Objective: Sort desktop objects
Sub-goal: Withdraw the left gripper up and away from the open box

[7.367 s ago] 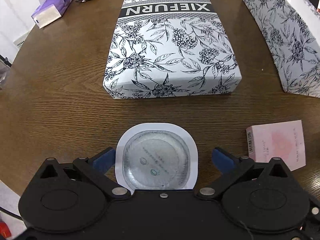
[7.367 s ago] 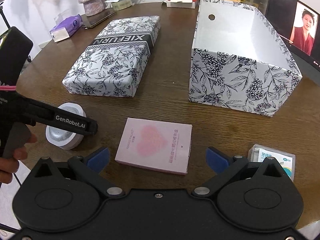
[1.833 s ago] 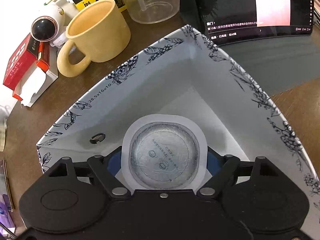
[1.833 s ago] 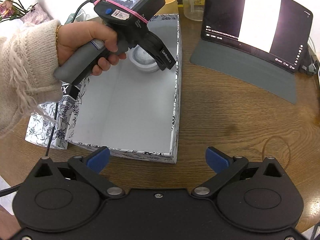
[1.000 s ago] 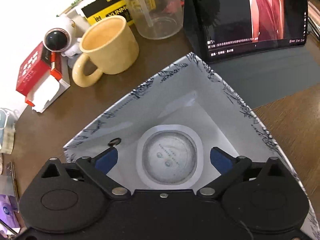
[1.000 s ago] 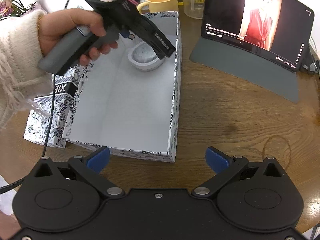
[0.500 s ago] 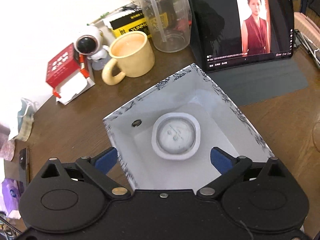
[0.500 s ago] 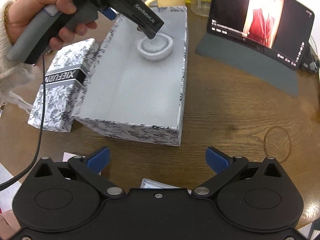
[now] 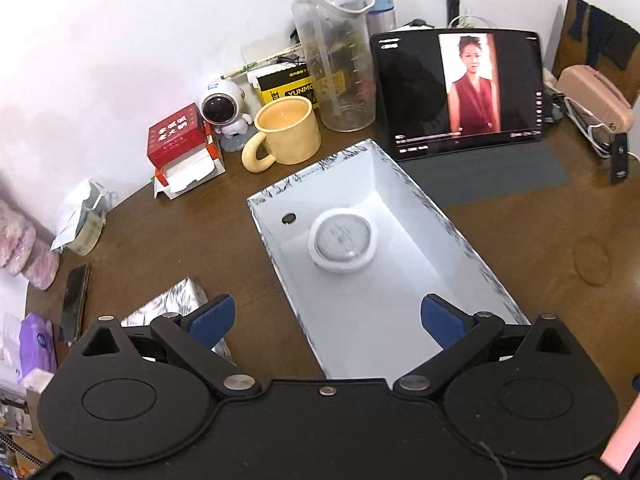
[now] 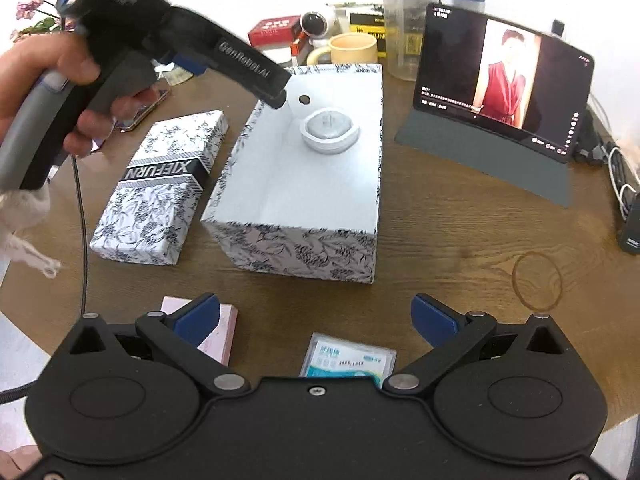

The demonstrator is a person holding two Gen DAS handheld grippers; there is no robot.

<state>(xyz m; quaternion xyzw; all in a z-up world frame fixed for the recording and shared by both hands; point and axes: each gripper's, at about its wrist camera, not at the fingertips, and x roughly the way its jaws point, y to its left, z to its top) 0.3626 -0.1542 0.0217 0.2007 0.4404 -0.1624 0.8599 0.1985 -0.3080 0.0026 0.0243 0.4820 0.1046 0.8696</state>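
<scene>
1. Half a second back my left gripper (image 9: 326, 322) was low over the box; now it's pulled up and back, and the whole box (image 9: 416, 196) sits in its view.
2. The cup (image 9: 343, 241) is down, resting foil-up on the white floor of the box at the far end, just beside the finger hole, clear of my fingers.
3. Left jaws spread wide, nothing between them. From the right wrist view, my left hand (image 10: 60, 80) grips the handle, with the gripper nose above the box's far left corner.
4. Left of the box, the lid (image 10: 160, 184) lies flat on the table (image 10: 460, 240), near it but apart.
5. Right gripper (image 10: 316, 320) hangs over the table's near edge, jaws spread wide and empty too.
6. Below it, a pink booklet (image 10: 224, 330) lies under the left fingertip, and a packet (image 10: 352, 356) lies between the fingers, touching neither.
7. Behind the box: a red carton (image 9: 176, 136), a mug (image 9: 286, 132) and a clear jug (image 9: 336, 56).
8. To the right, a tablet (image 9: 460, 92) stands propped, screen lit.
</scene>
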